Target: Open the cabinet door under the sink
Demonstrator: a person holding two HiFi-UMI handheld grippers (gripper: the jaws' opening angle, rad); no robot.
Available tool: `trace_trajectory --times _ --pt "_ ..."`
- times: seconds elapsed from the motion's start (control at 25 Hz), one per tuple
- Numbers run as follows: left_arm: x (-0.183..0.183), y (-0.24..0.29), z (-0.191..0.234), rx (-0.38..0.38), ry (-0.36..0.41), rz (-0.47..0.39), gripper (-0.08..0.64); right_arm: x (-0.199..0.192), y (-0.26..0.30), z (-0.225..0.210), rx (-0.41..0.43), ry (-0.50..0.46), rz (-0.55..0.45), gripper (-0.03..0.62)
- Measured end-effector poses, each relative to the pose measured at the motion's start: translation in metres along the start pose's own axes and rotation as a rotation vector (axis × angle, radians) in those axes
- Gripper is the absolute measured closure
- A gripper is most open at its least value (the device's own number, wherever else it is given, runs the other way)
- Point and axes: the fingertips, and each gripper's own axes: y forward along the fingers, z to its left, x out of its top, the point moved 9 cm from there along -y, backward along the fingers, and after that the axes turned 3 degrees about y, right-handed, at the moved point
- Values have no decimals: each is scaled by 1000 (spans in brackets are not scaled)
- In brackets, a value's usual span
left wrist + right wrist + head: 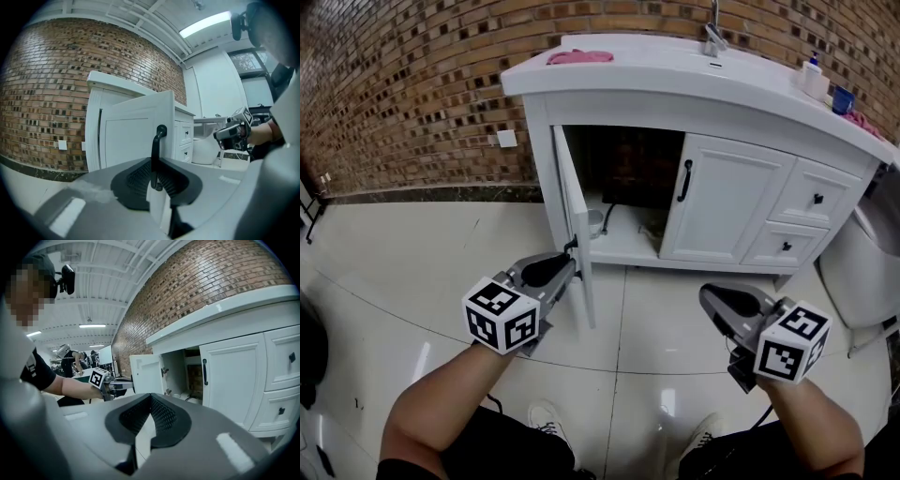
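Two hand-held tools face a white sink cabinet set against a brick wall.

Head view: the cabinet door at the cabinet's left end stands open over the tiled floor, nearly edge-on to the camera, baring a dark compartment. The neighbouring door is closed. The left tool meets the open door's free edge at its black handle. The right tool hangs low over the floor before the cabinet's right half, well apart from it and touching nothing.

Left gripper view: the left tool's jaws, narrowly set, are clamped on the upright bar of the handle, which rises from between the ribbed pads with the white door panel just behind it. The right tool shows small at the far right.

Right gripper view: the right tool's jaws stand a narrow slit apart, with only floor tile between them. Beyond them the open door juts from the cabinet, the left tool at its edge.
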Motion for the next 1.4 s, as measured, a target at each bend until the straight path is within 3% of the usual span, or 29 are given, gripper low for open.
trace_trajectory --times 0.4,0.8,1.12,1.4 --pt "-7 -26 19 69 -43 -21 511 2 8 5 10 -15 1 586" --pt "-15 -60 54 216 -139 -53 518 2 13 13 19 -29 17 586" --pt "-15 -66 62 241 -105 -47 520 3 11 13 13 -35 14 586" --pt "-16 -75 65 260 -128 -58 518 2 6 9 6 -36 11 586"
